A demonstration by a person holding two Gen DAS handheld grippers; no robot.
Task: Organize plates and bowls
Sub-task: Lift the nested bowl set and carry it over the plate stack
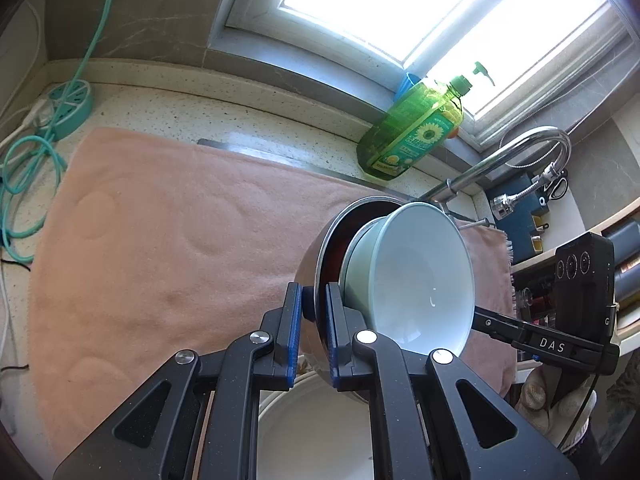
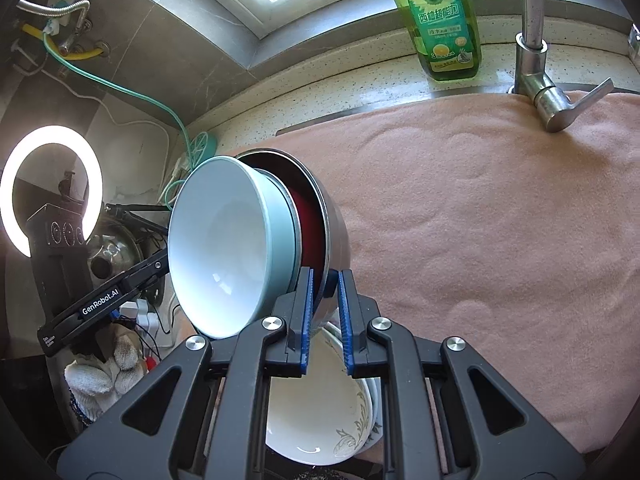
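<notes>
Two bowls nested: pale blue bowl (image 1: 416,272) inside steel bowl (image 1: 320,264), both grippers (image 1: 314,320) (image 2: 326,312) clamped on its rim; white dishes (image 2: 320,412) below, placing left.

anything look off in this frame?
Yes: the light blue bowl nested in the steel bowl sits tilted steeply sideways, both grippers clamped on the steel rim. The inner bowl could slide out.

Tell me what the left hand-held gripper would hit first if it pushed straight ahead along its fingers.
The left hand-held gripper is already clamped on the rim of the tilted stainless steel bowl, so that bowl lies directly ahead. Past it, probably the pink towel on the counter, though depth is hard to judge.
</notes>
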